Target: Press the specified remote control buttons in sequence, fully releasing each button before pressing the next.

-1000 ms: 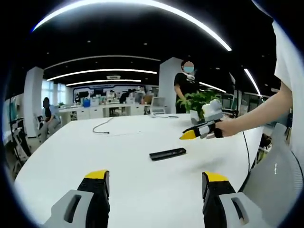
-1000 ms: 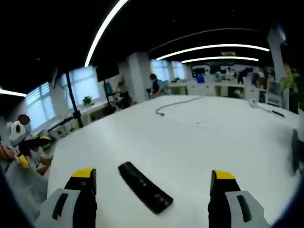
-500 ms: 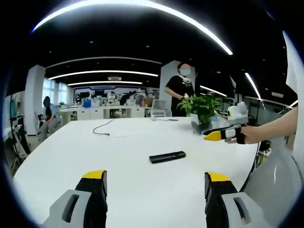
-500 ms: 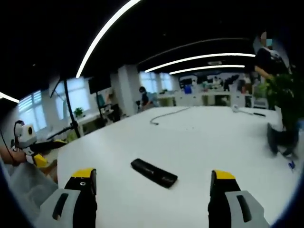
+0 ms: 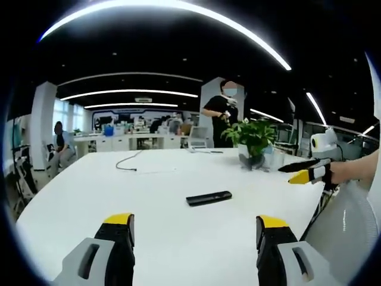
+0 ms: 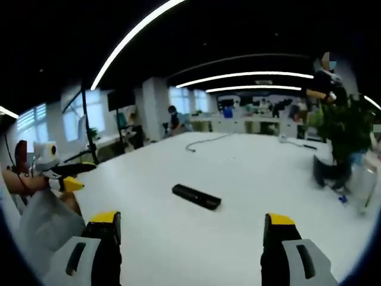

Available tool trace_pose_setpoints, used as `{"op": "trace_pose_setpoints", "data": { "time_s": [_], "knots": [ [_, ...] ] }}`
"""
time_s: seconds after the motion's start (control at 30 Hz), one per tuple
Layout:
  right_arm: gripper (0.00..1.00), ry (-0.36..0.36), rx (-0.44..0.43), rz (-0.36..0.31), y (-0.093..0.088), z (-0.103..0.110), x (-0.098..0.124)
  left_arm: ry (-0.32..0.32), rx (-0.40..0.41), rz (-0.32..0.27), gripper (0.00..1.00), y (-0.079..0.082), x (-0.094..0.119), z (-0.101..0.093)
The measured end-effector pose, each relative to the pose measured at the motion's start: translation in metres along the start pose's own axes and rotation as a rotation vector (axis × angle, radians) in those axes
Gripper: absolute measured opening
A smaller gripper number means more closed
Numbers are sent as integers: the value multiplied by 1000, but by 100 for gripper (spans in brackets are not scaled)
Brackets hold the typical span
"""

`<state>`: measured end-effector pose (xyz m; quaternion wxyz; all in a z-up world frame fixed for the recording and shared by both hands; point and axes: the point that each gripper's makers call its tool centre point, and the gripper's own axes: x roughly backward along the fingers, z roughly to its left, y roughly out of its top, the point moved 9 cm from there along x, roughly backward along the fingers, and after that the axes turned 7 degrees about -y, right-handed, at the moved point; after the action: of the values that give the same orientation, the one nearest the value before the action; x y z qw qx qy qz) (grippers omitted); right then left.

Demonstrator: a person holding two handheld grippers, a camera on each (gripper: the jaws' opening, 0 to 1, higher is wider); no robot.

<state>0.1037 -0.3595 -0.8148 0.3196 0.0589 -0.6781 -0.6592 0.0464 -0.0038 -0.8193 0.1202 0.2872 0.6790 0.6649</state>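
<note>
Black remote control [image 5: 208, 198] lies flat mid-table [image 5: 89, 190], well apart from edges | left gripper [image 5: 193, 229] jaws apart, empty | right gripper [image 6: 190, 229] jaws apart, empty | likely light, rigid, may slide; brace long sides, press from above

Open-plan office: long white table [image 5: 178, 179], potted plant [image 5: 255, 136] at its far right edge, cable [image 5: 128, 159] near its far edge, curved ceiling light strips [image 5: 178, 12], windows [image 6: 36, 122], white pillars [image 5: 40, 119], distant desks [image 5: 119, 140]

One remote control [image 5: 208, 197], one potted plant [image 5: 255, 134], one cable [image 5: 126, 159], two tongs [image 5: 193, 229].
</note>
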Motion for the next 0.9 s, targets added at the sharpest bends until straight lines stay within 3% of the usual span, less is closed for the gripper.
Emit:
{"op": "trace_pose_setpoints", "data": {
  "time_s": [0.07, 0.23, 0.3, 0.37, 0.9],
  "knots": [
    [99, -5, -23, -57, 9, 0, 7, 1, -14, 5, 86, 0, 0, 0],
    [99, -57, -92, -76, -3, -7, 24, 4, -1, -4, 86, 0, 1, 1],
    [95, -76, -111, -53, -10, -10, 27, 2, 1, -3, 86, 0, 0, 1],
    [93, -76, -72, -50, -10, -12, 27, 2, -1, -1, 86, 0, 0, 1],
    [94, -96, -27, -51, -7, -4, 27, 44, -24, -28, 87, 3, 3, 2]
  ]
}}
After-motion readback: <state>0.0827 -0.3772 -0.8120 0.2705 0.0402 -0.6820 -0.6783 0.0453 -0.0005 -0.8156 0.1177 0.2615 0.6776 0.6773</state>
